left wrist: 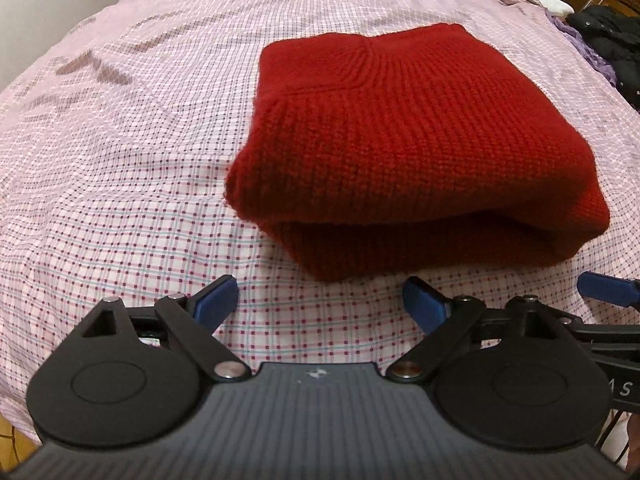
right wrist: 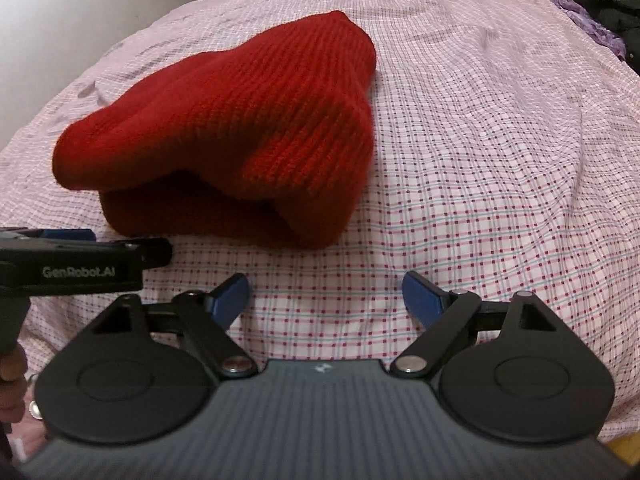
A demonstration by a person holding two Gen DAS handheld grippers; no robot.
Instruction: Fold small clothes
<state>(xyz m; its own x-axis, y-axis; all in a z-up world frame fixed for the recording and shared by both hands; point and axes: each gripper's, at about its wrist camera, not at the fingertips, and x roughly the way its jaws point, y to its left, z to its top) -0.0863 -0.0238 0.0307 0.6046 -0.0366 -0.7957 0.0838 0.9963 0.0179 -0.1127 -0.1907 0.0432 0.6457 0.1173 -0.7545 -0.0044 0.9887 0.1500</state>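
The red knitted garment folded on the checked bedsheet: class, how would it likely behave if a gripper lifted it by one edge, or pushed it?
The red knitted garment would probably flop: its layers sag with soft, rounded edges. Lifted by one edge, the fold would likely open, since nothing pins it. Pushed, it may bunch and drag the pink checked bedsheet rather than slide; both look grippy.

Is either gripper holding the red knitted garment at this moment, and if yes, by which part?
Nothing is held. The left gripper and the right gripper are both open, short of the folded red knitted garment, which lies free on the checked bedsheet.
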